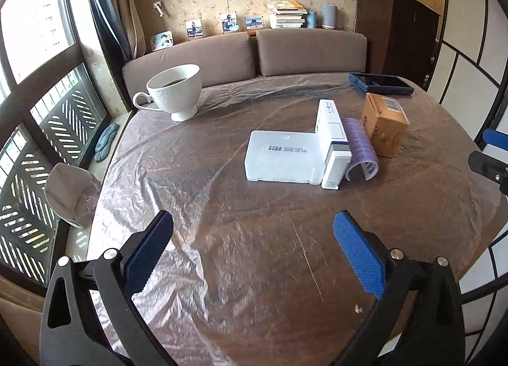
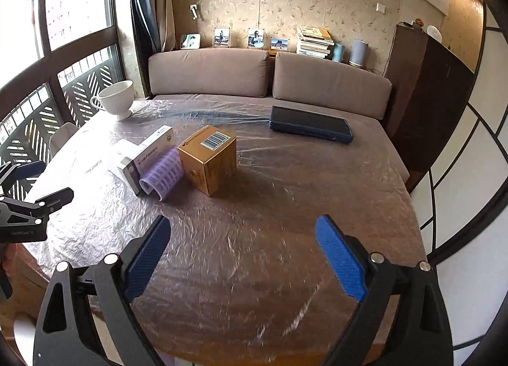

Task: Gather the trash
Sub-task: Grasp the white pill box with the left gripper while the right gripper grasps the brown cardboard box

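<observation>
On the plastic-covered round table [image 1: 254,254] lie a flat white box [image 1: 281,156], a long white and blue box [image 1: 331,143], a curled purple sheet [image 1: 362,146] and a gold carton [image 1: 384,123]. The right wrist view shows the gold carton [image 2: 208,158], the purple sheet [image 2: 162,175] and the long box [image 2: 146,153]. My left gripper [image 1: 254,235] is open and empty, short of the white box. My right gripper [image 2: 243,239] is open and empty, short of the gold carton.
A white cup with dark drink [image 1: 174,92] stands at the table's far left. A dark tablet [image 1: 379,82] lies at the far right edge. A white bag-like bin [image 1: 70,194] sits left of the table by the window. A brown sofa [image 2: 270,80] is behind.
</observation>
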Demonstrator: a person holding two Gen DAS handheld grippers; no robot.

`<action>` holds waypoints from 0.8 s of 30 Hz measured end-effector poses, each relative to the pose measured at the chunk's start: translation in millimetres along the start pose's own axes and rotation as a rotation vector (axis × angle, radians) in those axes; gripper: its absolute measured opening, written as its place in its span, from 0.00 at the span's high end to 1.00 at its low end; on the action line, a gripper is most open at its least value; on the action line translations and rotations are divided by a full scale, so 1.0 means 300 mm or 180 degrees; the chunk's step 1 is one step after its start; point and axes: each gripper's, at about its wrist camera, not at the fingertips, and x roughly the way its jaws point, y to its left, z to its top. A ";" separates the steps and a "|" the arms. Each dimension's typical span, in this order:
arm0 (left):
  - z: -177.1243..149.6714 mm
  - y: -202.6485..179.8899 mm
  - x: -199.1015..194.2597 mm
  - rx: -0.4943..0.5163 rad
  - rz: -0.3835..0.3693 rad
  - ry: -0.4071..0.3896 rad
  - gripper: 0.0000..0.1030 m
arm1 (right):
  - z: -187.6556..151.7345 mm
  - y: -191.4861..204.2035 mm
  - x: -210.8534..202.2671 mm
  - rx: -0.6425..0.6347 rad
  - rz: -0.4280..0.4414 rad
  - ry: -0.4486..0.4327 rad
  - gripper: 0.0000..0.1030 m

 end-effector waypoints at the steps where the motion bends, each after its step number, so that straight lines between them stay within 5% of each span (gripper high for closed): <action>1: 0.007 0.002 0.024 0.0036 -0.0011 0.0013 0.01 | 0.010 0.002 0.024 -0.0008 -0.0004 0.0035 0.13; 13: 0.114 -0.054 0.201 0.0500 -0.0459 0.0123 0.01 | 0.120 0.055 0.277 -0.0151 0.0155 0.0281 0.17; 24: 0.146 -0.035 0.276 0.0375 -0.0557 0.0159 0.02 | 0.175 0.081 0.383 -0.0146 0.0352 0.0352 0.17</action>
